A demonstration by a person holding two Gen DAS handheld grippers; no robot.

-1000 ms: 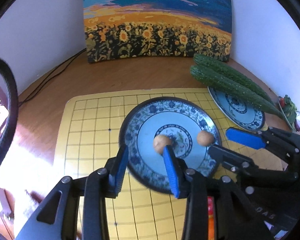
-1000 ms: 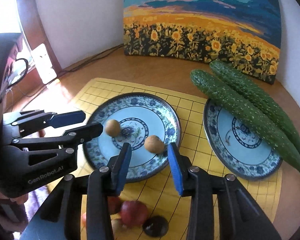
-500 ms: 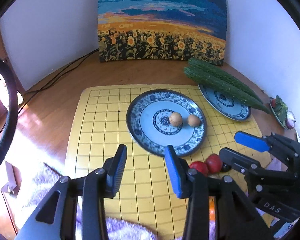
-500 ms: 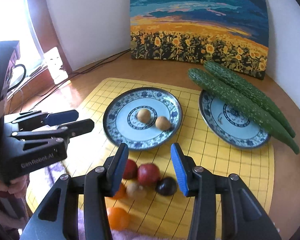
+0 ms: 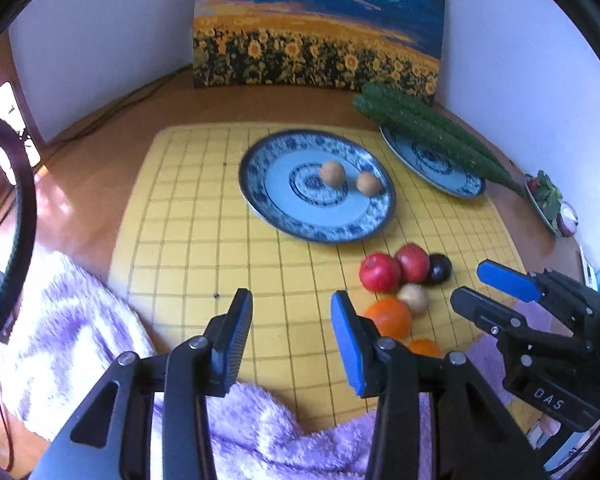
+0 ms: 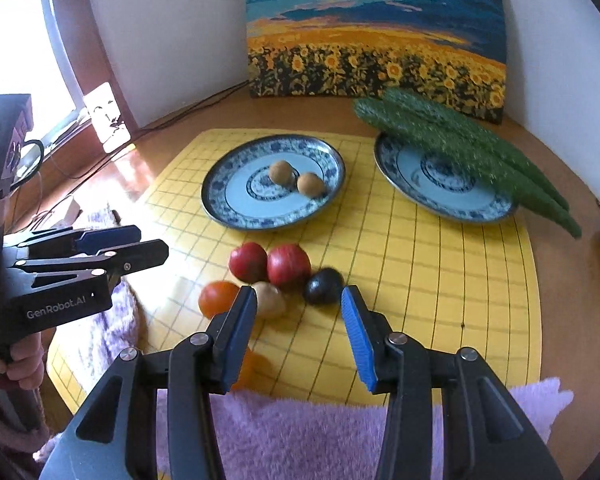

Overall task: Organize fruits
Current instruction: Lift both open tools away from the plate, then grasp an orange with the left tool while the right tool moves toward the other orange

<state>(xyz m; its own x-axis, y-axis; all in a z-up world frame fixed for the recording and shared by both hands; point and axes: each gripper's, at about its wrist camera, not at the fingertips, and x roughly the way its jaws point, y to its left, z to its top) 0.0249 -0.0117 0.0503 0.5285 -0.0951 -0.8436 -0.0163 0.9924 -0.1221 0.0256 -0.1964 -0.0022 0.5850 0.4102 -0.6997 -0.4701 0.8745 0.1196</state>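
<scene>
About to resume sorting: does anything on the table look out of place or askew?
Yes. Two long green cucumbers lie slanted across the right blue-and-white plate's far rim, their tips overhanging onto the wooden table. Nothing looks spilled or damaged; both the left gripper and right gripper are open and empty.

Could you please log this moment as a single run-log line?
left tool: open, empty | right tool: open, empty | left plate: two brown fruits | loose fruits: on mat

Right gripper (image 6: 300, 316) hangs with its jaws wide apart and nothing between them, just above the fruit pile (image 6: 274, 276) on the yellow grid mat (image 6: 440, 280). Two brown fruits (image 6: 296, 178) sit on the left plate (image 6: 228, 204), cucumbers (image 6: 472, 152) across the right plate (image 6: 432, 196). Left gripper (image 6: 116, 246) is off to the side, jaws apart.
</scene>
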